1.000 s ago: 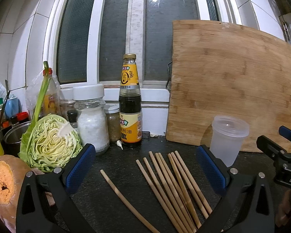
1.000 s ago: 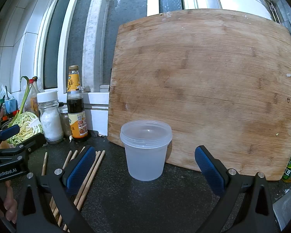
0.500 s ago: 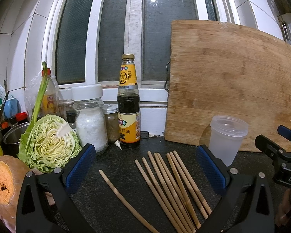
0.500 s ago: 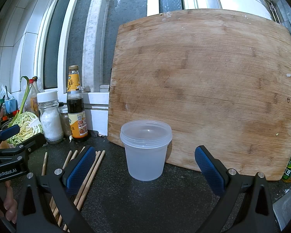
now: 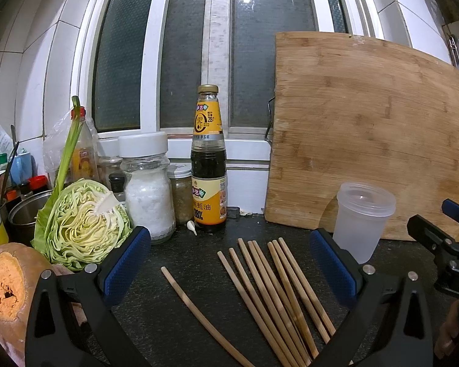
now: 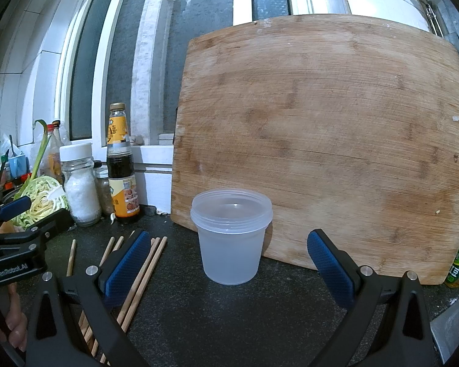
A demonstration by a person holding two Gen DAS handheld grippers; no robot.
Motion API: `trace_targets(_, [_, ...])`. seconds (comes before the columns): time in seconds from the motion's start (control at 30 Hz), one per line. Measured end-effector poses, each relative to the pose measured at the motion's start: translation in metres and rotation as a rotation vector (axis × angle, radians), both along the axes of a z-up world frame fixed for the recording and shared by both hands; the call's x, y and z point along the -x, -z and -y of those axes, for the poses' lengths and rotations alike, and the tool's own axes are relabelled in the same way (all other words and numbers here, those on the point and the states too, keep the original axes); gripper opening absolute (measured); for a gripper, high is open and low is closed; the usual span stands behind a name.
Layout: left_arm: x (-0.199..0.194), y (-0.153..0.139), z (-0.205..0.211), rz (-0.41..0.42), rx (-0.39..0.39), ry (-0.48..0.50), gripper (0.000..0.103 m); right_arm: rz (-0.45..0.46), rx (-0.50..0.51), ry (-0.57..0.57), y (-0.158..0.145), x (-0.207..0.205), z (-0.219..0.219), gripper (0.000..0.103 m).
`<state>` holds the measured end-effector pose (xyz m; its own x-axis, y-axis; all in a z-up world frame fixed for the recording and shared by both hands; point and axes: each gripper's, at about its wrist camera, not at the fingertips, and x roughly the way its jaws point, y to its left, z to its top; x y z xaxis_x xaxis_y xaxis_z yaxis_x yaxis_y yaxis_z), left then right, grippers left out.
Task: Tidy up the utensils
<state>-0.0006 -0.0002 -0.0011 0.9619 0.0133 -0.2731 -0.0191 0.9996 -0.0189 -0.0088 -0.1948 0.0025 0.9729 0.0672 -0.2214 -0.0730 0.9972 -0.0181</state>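
Several bamboo chopsticks [image 5: 278, 293] lie fanned on the dark counter, with one single chopstick [image 5: 199, 315] apart to their left. My left gripper [image 5: 229, 263] hovers open over them, nothing between its blue pads. A translucent plastic cup [image 6: 231, 235] stands upright and empty in front of the cutting board. My right gripper [image 6: 229, 263] is open just before the cup, apart from it. The cup [image 5: 362, 217] also shows at the right of the left wrist view, and the chopsticks [image 6: 137, 278] at the lower left of the right wrist view.
A big wooden cutting board [image 6: 321, 140] leans against the window. A sauce bottle [image 5: 208, 165], a salt jar [image 5: 147, 189], a cut cabbage [image 5: 79, 223] and a cut squash [image 5: 6, 284] crowd the left. A green bottle [image 6: 457, 264] stands far right.
The left wrist view shifted slightly; the scene sits a touch higher and to the left. Nothing was taken hold of, and the right gripper has not moved.
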Motion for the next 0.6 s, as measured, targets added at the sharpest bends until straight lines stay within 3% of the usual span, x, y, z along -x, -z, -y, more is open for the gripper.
trace_targets(0.6, [-0.0001,-0.0001,-0.0002,-0.001,0.0,0.0,0.103,0.001,0.0,0.0,0.0,-0.0013,0.0022,0.103])
